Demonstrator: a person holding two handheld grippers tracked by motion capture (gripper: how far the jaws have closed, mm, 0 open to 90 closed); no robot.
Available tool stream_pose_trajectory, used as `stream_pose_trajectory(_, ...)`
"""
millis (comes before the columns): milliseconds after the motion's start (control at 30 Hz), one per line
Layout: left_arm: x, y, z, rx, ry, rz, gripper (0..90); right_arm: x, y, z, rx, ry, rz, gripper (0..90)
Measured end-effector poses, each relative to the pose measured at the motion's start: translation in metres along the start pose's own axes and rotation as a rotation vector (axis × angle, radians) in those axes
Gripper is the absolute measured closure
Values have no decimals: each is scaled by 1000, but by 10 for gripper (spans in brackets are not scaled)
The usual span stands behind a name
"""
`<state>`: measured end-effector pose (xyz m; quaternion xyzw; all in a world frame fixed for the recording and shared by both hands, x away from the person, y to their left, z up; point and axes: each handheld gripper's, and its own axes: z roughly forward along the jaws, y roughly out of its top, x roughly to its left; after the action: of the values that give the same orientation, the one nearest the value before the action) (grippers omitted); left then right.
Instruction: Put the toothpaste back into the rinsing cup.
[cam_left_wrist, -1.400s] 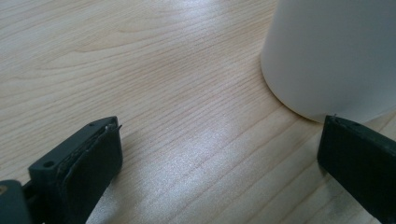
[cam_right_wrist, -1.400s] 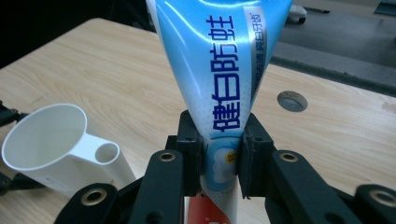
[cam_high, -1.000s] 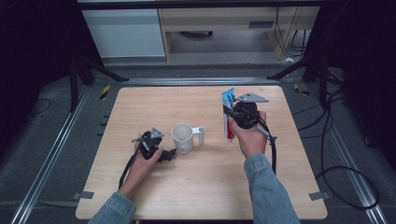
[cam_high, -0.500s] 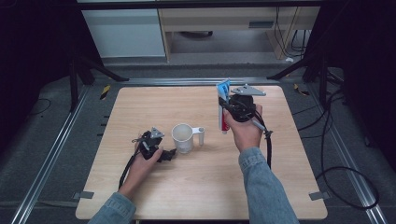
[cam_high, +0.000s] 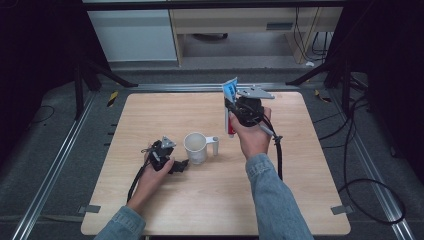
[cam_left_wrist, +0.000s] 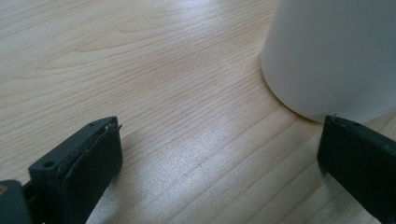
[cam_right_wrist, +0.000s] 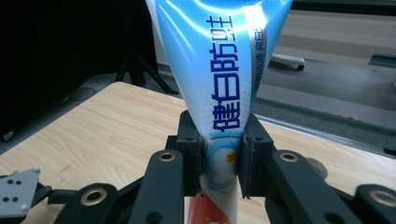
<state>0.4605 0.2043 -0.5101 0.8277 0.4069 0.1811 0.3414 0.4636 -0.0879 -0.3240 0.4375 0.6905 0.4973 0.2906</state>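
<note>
Nearest the person's edge of the table (cam_high: 150, 210), the left gripper (cam_high: 176, 165) lies low on the wood, in the same spot it held a second ago. Its fingers (cam_left_wrist: 88, 158) are spread, with nothing between them but bare tabletop, and one tip sits just beside the foot of the white mug (cam_high: 196, 147). The mug stands upright near the middle of the table, handle turned toward the right edge, and it has not shifted.

Farther back, toward the far edge, is where the change is. The right gripper (cam_high: 231, 107) pinches a blue-and-white toothpaste tube (cam_high: 230, 92) low on its body, both fingers (cam_right_wrist: 189, 154) pressed into its sides. The tube hangs upright with its flat crimped end on top and the red cap end below. Over the last second the hand has carried it up and leftward, from near the far right corner toward the middle of the far edge, so the tube now appears to hang clear of the table, behind and to the right of the mug.

I would judge the tube is being brought over to the mug, probably to be stood inside it, while the left gripper waits to steady the mug.
</note>
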Motion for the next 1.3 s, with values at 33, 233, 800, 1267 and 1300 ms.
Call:
stream_pose_trajectory(33, 0, 0, 0, 0, 0, 0, 0, 3, 3, 2, 3, 2, -14, 735)
stream_pose_trajectory(233, 0, 0, 0, -4, 1, -5, 0, 9, 10, 6, -21, 9, -18, 735)
stream_pose_trajectory(800, 0, 0, 0, -1, 0, -3, 0, 33, 25, 18, -70, 37, -30, 735)
stream_pose_trajectory(1267, 0, 0, 0, 1, 1, 1, 0, 48, 28, 21, -101, 65, -20, 735)
stream_pose_trajectory(1300, 0, 0, 0, 1, 1, 1, 0, 48, 28, 21, -101, 65, -20, 735)
